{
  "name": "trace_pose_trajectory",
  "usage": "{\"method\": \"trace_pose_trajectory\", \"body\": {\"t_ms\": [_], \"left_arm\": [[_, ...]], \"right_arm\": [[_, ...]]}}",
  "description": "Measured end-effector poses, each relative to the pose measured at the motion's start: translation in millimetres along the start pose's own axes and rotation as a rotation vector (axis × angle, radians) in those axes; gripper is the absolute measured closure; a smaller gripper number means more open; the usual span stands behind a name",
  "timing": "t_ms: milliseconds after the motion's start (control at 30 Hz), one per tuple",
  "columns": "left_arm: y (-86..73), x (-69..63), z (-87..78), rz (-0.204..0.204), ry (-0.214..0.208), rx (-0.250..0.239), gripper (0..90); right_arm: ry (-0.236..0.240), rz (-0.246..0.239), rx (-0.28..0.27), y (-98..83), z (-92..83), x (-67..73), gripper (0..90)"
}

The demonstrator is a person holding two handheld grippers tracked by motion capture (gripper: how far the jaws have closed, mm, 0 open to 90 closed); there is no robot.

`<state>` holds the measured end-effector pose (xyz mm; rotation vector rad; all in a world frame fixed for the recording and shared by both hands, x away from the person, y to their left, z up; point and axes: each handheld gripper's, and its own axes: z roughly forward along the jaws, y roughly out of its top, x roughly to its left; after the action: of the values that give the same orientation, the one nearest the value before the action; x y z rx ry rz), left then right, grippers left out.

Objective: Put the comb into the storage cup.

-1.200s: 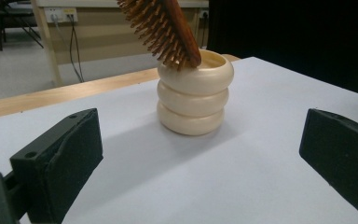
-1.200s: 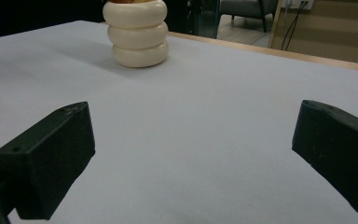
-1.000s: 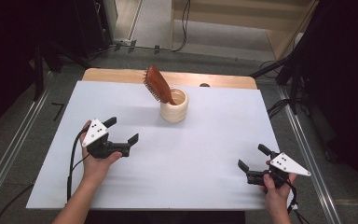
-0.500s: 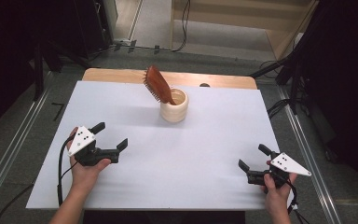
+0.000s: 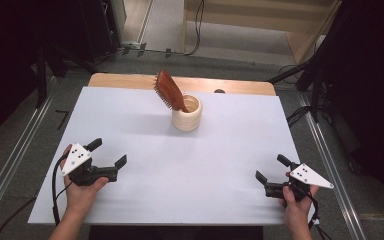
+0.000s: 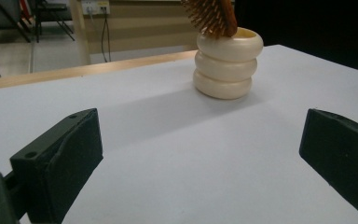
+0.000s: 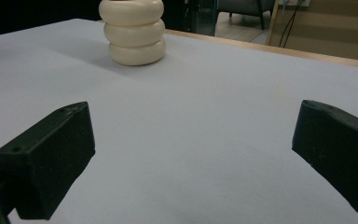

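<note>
- High view: the left gripper and the right gripper, jaws apart, empty — the ribbed cup with the hairbrush stands well ahead, between them.
- Left gripper view: cup ahead, right of centre.
- Right gripper view: cup ahead-left.

You have one cream ribbed holder on the white table, and it serves as the landmark here. One brown hairbrush stands in that holder, leaning to its left. You hold two grippers, both well short of the holder on your near side: the left gripper, one, with jaws spread wide, and the right gripper, one, likewise spread. Nothing sits in either.
</note>
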<state>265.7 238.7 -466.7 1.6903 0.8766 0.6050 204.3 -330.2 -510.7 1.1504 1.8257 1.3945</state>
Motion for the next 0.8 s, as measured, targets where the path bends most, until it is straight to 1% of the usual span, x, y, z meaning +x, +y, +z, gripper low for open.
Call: {"method": "trace_pose_trajectory", "body": {"t_ms": [167, 400, 567, 733, 800], "left_arm": [[-3.6, 4.2, -7.8, -0.002, 0.019, 0.004, 0.0], [-8.5, 9.2, -19.0, -0.002, 0.03, 0.007, 0.0], [-11.5, 13.1, -26.6, -0.008, 0.04, 0.005, 0.0], [-16.0, 19.0, -34.1, -0.002, 0.052, 0.022, 0.0], [-17.9, 21.3, -37.4, -0.001, 0.066, 0.025, 0.0]], "right_arm": [[-0.002, -0.001, 0.0, 0.1, -0.3, -0.1, 0.0], [-0.004, 0.0, 0.0, -0.5, -0.3, -1.1, 0.0], [-0.004, -0.001, 0.0, -0.8, -0.3, -1.7, 0.0], [-0.005, 0.005, 0.005, -1.5, 0.2, -2.3, 0.0], [0.0, 0.005, 0.004, -1.9, 1.0, -2.7, 0.0]]}}
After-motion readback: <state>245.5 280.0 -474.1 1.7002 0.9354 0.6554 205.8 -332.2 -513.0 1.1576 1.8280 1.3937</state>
